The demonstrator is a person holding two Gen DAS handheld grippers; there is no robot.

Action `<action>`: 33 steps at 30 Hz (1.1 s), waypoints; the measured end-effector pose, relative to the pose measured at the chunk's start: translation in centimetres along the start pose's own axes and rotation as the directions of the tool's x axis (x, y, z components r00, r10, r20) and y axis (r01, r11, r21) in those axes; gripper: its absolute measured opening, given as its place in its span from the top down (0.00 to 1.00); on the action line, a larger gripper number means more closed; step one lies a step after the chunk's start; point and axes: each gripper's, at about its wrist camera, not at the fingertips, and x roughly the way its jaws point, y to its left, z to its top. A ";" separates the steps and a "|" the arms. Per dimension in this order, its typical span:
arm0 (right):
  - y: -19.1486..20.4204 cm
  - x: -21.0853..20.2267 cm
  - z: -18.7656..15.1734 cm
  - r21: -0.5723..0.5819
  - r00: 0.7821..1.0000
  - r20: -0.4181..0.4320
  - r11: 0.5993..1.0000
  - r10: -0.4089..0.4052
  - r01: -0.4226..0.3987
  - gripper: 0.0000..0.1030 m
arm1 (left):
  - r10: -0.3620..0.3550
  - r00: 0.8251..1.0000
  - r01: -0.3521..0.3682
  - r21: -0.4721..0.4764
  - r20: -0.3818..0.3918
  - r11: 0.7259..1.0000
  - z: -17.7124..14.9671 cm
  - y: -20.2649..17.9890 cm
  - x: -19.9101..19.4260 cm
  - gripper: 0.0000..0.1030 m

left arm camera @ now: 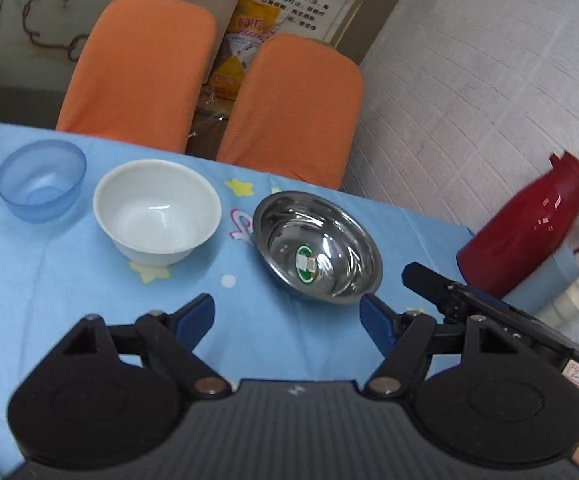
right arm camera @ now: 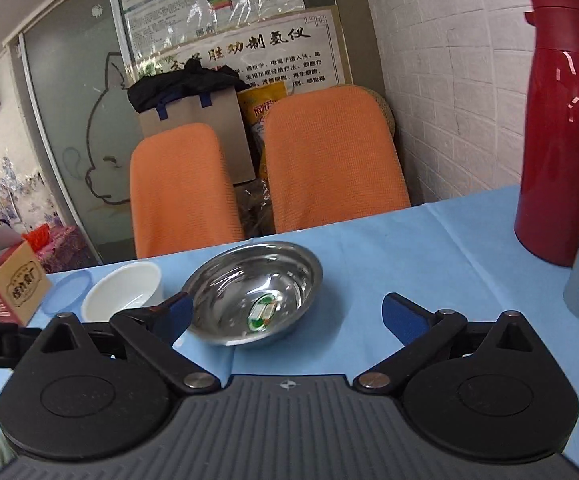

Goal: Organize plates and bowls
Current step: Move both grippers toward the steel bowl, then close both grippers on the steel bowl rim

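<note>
Three bowls, blue bowl (left arm camera: 41,180), white bowl (left arm camera: 156,210) and metal bowl (left arm camera: 316,248), sit apart in a row on the blue surface (left arm camera: 89,292), so the left gripper (left arm camera: 287,322) and right gripper (right arm camera: 287,320) hold their jaws wide apart and empty, ready to grab one for stacking.

Three bowls sit upright and empty in a row on the bench. The translucent blue bowl (left arm camera: 41,180) is out at the far left, the white bowl (left arm camera: 156,211) just beside it, apparently not touching. The steel bowl (left arm camera: 316,247), shiny with a green sticker inside, stands nearby on the right, apart.
</note>
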 end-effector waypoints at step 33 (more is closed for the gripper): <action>0.1 9.8 -0.8 -0.074 0.962 -0.222 0.981 0.157 -0.177 0.46 | 0.194 0.979 -0.200 -0.121 -0.053 0.972 0.0 -1.5 8.7 0.85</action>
